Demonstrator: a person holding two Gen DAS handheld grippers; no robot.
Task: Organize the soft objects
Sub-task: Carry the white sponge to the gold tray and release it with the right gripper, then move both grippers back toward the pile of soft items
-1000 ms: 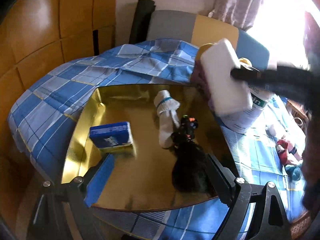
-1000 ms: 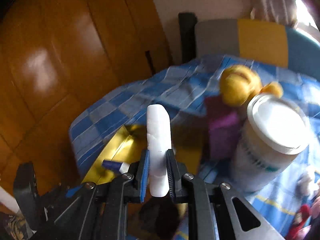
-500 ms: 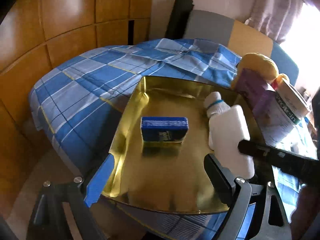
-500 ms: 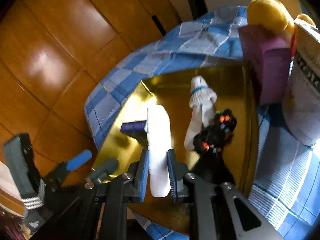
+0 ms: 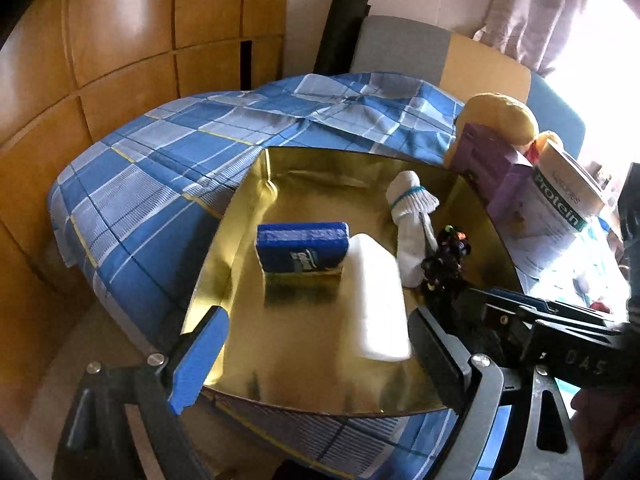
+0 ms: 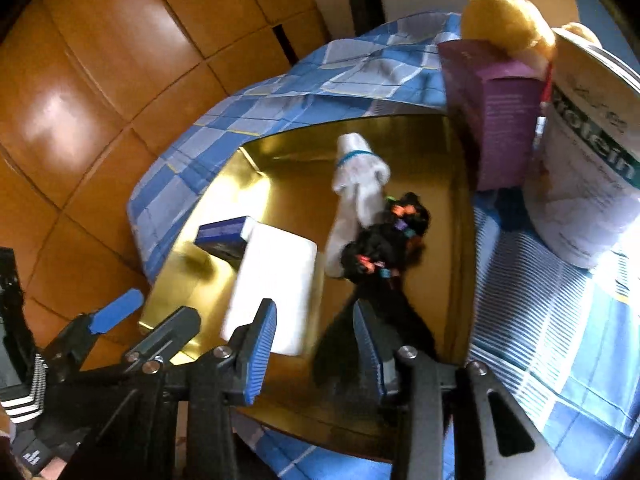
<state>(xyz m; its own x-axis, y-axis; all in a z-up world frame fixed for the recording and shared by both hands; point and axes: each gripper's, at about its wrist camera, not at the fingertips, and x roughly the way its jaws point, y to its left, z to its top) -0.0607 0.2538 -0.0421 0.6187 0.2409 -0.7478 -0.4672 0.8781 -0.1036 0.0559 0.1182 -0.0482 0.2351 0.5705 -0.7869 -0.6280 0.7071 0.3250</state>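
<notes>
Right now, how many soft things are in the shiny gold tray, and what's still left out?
Done: the gold tray holds four, a blue sponge, white sock, black scrunchie and white sponge. In hand: nothing; the right gripper is opening beside the white sponge. Left: the yellow plush toy outside.

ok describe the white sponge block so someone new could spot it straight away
Find the gold tray on the blue checked cloth. Near its front lies the white sponge block, right of the blue sponge and left of the rolled white sock. It alone is plain, smooth and rectangular.
</notes>
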